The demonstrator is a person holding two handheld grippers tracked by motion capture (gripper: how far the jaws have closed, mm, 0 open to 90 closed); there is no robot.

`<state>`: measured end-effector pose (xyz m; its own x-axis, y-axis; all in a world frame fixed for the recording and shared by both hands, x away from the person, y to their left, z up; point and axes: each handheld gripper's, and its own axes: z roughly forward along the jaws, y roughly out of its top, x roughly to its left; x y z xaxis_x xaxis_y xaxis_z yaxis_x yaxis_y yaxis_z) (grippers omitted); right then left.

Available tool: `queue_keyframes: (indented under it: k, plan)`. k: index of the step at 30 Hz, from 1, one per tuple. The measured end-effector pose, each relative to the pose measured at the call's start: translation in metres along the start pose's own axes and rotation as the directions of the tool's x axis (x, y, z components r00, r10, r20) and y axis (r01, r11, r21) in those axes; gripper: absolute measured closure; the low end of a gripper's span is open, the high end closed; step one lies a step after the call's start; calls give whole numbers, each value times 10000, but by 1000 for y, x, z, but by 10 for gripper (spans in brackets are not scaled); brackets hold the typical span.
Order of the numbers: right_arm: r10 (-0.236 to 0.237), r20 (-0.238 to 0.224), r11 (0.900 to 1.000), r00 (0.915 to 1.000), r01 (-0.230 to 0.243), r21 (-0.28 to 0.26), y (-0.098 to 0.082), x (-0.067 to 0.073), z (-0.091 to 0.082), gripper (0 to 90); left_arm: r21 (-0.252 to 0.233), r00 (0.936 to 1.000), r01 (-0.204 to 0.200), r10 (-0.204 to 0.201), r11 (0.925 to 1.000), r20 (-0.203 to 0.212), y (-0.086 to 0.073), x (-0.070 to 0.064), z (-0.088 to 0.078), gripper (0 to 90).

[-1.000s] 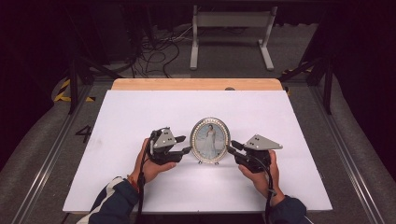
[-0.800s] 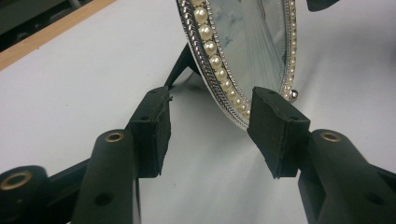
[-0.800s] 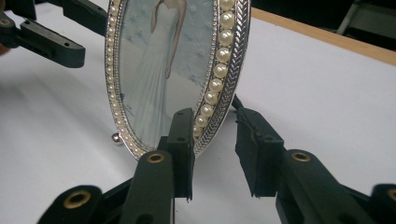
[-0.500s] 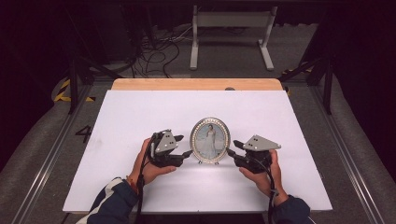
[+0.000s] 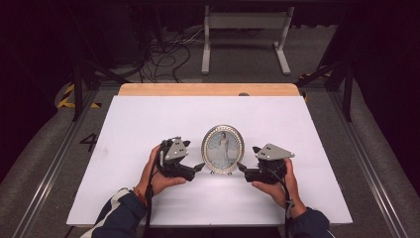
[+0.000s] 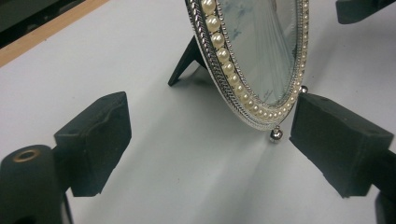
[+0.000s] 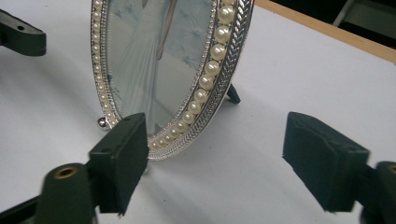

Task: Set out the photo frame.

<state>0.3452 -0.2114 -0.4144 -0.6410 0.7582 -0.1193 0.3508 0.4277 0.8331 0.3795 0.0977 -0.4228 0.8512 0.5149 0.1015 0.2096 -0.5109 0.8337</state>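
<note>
The oval picture frame (image 5: 223,148) stands upright near the middle of the white table (image 5: 148,119), propped on a dark back leg (image 6: 187,60) and two small ball feet (image 6: 276,134). Its silver rim carries a ring of pearls around a photo of a figure in a long pale dress (seen most clearly in the right gripper view). The left gripper (image 5: 198,168) sits just beside the frame's lower left edge and the right gripper (image 5: 241,167) just beside its lower right edge, each held low over the table in one of the person's hands. Both grippers have just been opening, and their jaws now stand spread wide. In the left gripper view the frame's lower edge (image 6: 247,107) lies between the two black pads (image 6: 95,140) without either pressing on it. In the right gripper view the frame's edge (image 7: 196,112) is close behind one pad (image 7: 119,158); whether they touch I cannot tell, and the other pad is well clear.
</note>
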Motion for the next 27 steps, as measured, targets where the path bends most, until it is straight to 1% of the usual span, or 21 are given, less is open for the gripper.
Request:
queue_keyframes:
  k: [1,3,5,6,7,12,15,17,20,23,25,27]
  plan:
    - [35,-85,10000,10000,-35,-5,0,0,1,171,0,10000,0,0,10000,0,0,0,0,89]
    - [46,-149,10000,9999,-47,-46,0,-1,1,158,70,10000,-50,50,10000,2,-1,0,1,83]
    - [71,87,9997,9999,-73,229,0,1,4,104,83,10000,-67,67,9999,31,-1,0,1,68]
    - [-106,18,9990,9999,106,432,-1,2,7,77,95,10000,-69,69,9999,6,-1,-1,1,66]
    - [-196,-66,9989,9998,199,416,-1,2,7,88,96,9999,-110,110,9999,3,-1,-1,1,66]
    - [-212,-81,9990,9997,215,397,-2,1,7,84,160,9999,-142,143,9998,-17,-1,0,0,66]
    - [-209,-16,9988,9998,210,449,-2,1,6,93,232,9997,-246,248,9994,-82,-3,0,-3,66]
    - [-288,99,9985,9995,283,459,-4,-1,3,98,217,9997,-217,219,9995,-91,-5,0,-6,66]
    - [-288,80,9985,9996,284,466,-9,-5,-1,98,247,9995,-264,269,9993,-190,-8,1,-10,66]
    - [-176,98,9993,9998,172,345,-13,-9,-6,98,139,9992,-321,325,9994,-242,-11,1,-15,66]
    - [-106,138,9997,9998,103,237,-15,-11,-10,98,-18,9993,-322,321,9995,-185,-12,2,-20,67]
    - [-129,212,9998,9997,125,183,-17,-13,-14,98,-79,9991,-371,369,9993,-220,-14,2,-24,70]
